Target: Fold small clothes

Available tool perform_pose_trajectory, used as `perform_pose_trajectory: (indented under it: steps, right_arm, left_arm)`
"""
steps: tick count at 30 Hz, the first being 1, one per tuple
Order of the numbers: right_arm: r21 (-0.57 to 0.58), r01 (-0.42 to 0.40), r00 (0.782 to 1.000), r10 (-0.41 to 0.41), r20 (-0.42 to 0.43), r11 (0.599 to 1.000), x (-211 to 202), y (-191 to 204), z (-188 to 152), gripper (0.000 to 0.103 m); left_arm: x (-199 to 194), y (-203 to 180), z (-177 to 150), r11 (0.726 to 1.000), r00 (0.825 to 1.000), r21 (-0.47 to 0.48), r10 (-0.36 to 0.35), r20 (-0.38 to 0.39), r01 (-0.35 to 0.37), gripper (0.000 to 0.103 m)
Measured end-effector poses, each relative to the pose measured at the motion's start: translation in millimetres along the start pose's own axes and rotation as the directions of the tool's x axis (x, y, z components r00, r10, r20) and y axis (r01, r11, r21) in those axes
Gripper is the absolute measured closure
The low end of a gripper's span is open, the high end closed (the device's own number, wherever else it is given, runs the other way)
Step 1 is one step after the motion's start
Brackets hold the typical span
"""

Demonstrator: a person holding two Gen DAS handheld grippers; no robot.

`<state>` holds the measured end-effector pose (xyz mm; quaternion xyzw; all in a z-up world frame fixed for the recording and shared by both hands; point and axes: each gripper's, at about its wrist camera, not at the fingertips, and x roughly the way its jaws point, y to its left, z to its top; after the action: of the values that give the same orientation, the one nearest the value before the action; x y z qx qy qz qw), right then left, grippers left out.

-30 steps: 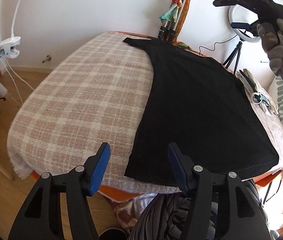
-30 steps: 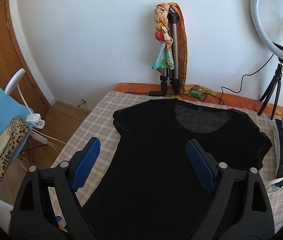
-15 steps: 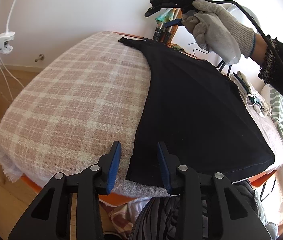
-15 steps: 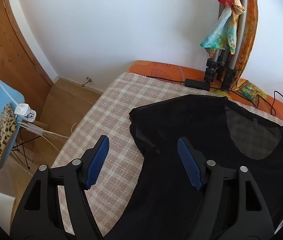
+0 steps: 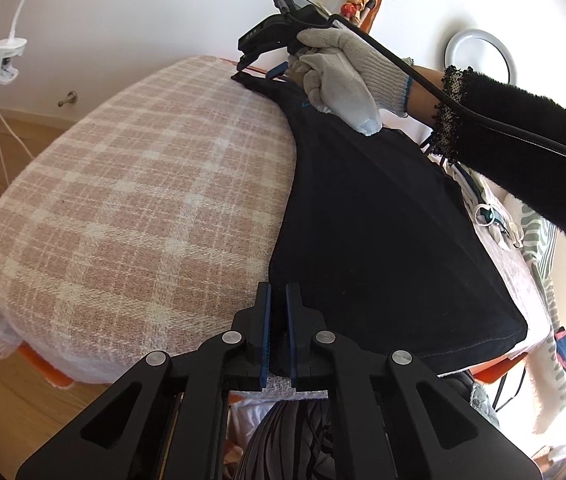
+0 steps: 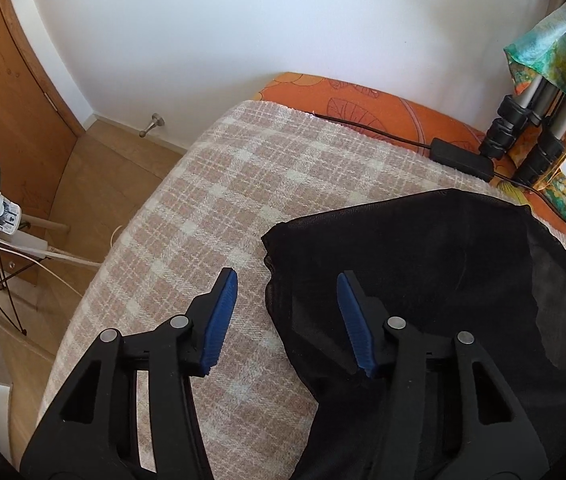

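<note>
Now that the left tool [image 5: 277, 330] has clamped the black T-shirt's [image 5: 367, 216] hem corner, the right tool [image 6: 287, 314], lowered, closes around what seems the sleeve edge, readying a lengthwise fold.

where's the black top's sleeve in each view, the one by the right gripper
Left wrist: the sleeve sits at top centre, far end of the black top, just under the right gripper.
Right wrist: the sleeve is at centre, its edge between the closing pads, not yet pinched.
Shared landmark: the plaid blanket, left of the top in both.
</note>
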<state>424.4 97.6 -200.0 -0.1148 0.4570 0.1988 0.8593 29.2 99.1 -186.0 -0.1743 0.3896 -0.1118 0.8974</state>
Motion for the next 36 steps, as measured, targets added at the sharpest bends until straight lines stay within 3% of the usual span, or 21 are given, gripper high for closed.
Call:
perform_pose_trajectory:
  steps: [3,8,18,23,31,36]
  right_arm:
    - [0.01,0.014,0.999,-0.014,-0.031,1.0,13,-5,-2,0.057]
    - [-0.013,0.045,0.999,-0.045,-0.018,0.999,16,-9,-5,0.096]
    - [0.019,-0.003,0.999,0.002,0.032,1.0,-3,-24,2,0.099]
    - [0.025,-0.025,0.996,0.023,0.081,0.999,-28,-38,7,0.1]
    - [0.094,-0.027,0.985,0.01,0.17,0.995,-82,-103,-10,0.1]
    - [0.185,0.029,0.987,-0.058,0.151,0.982,-89,-152,-35,0.1]
  left_arm:
    - [1,0,0,1.0,1.0,-0.014,-0.02,-0.004,0.02,0.099]
    - [1,0,-1,1.0,1.0,-0.025,-0.013,-0.001,0.013,0.1]
    - [-9,0,0,0.998,1.0,-0.063,-0.021,0.004,0.021,0.101]
    - [-16,-22,9,0.999,0.998,0.001,-0.054,0.02,0.054,0.101]
    - [-9,-74,7,0.983,0.992,0.133,-0.127,-0.016,0.128,0.101]
    - [7,-100,-3,0.97,0.983,0.168,-0.162,-0.082,0.174,0.101]
